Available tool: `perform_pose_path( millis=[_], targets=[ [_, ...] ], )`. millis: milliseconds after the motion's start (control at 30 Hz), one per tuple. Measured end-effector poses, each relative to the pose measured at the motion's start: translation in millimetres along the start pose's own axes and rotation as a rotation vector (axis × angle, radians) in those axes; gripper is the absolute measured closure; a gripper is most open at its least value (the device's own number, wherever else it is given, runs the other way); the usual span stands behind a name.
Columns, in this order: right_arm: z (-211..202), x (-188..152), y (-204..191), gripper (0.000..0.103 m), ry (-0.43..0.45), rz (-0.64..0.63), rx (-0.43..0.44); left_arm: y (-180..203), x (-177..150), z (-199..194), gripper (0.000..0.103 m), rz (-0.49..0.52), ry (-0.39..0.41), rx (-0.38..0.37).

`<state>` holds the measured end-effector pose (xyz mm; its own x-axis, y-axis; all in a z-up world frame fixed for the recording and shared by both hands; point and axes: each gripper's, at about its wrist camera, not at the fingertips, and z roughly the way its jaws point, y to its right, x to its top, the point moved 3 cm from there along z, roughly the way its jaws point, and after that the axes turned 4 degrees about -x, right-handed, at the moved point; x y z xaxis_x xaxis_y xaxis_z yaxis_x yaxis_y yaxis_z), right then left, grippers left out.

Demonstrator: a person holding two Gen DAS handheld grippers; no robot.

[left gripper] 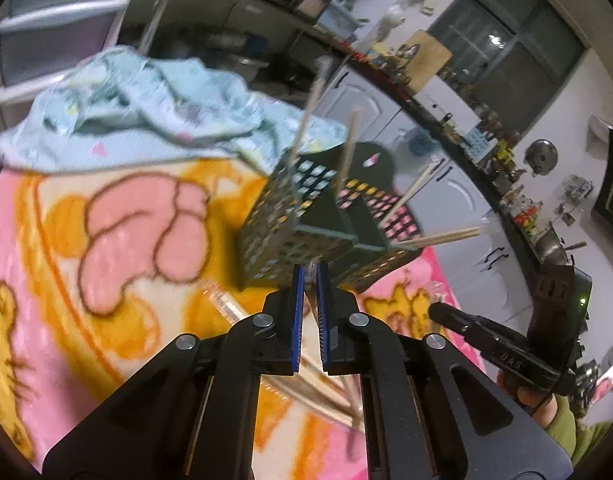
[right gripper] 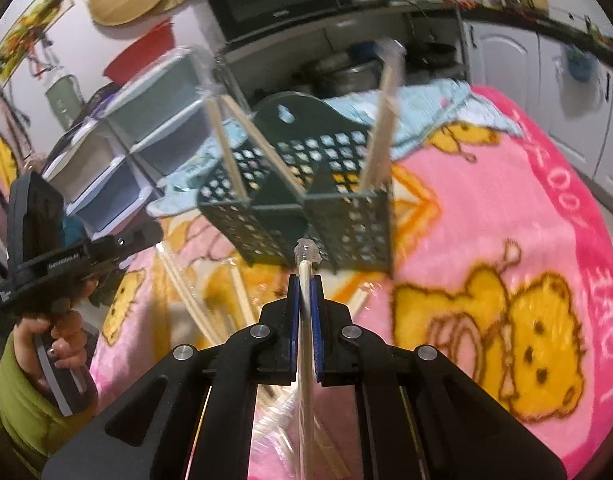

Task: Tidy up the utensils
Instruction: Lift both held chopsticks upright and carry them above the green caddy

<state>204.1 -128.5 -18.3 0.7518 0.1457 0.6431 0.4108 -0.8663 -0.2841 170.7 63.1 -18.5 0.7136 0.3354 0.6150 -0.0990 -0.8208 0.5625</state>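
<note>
Here the right gripper (right gripper: 305, 280) is pinching a wrapped chopstick pair (right gripper: 305, 320), tip just short of the green perforated holder (right gripper: 306, 216) standing on the pink bear blanket (right gripper: 486, 240). Only the left wrist view is showing the left gripper (left gripper: 311, 276), jaws nearly together on a clear wrapper (left gripper: 311, 270). Blanket lettering is reading "LOVE".

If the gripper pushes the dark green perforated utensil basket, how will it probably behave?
The dark green perforated plastic basket looks light, being mostly holes. It stands on a soft pink blanket, so it may tip rather than slide. Leaning wooden chopsticks could shift its balance.
</note>
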Motion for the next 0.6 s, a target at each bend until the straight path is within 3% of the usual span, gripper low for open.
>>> perform_pose_path(
  millis=[600],
  targets=[
    [-45.4, 31.4, -38.2, 0.097, 0.172, -0.125, 0.022, 61.4, 27.0, -26.6, 0.100, 0.131, 0.103, -0.074]
  ],
)
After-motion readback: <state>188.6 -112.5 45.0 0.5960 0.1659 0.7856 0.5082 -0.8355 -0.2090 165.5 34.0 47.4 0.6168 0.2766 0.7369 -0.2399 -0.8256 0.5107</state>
